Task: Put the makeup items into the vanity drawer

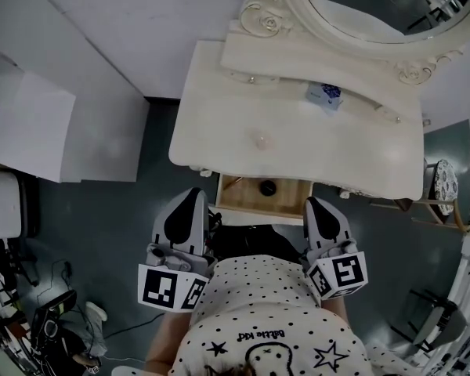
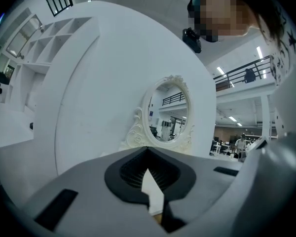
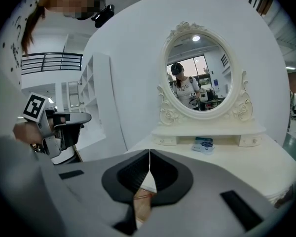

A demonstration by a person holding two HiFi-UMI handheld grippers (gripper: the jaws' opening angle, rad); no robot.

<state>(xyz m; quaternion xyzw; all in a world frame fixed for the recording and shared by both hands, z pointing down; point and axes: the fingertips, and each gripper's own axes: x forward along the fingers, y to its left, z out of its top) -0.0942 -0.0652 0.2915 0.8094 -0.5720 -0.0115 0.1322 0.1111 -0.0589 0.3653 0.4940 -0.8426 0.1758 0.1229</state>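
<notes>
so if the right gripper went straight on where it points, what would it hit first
Probably the vanity table at its front edge, by the right end of the open drawer. The right gripper is shut and empty; depth is hard to judge.

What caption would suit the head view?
Left gripper and right gripper, both shut, flank the open vanity drawer holding one dark round item.

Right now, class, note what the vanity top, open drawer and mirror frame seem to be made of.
Vanity top: probably painted wood or board, cream, satin; soft even sheen.
Drawer: bare light wood or plywood inside; tan, matt.
Mirror frame: carved wood or moulded resin, cream-painted; scrollwork, material unclear.
</notes>
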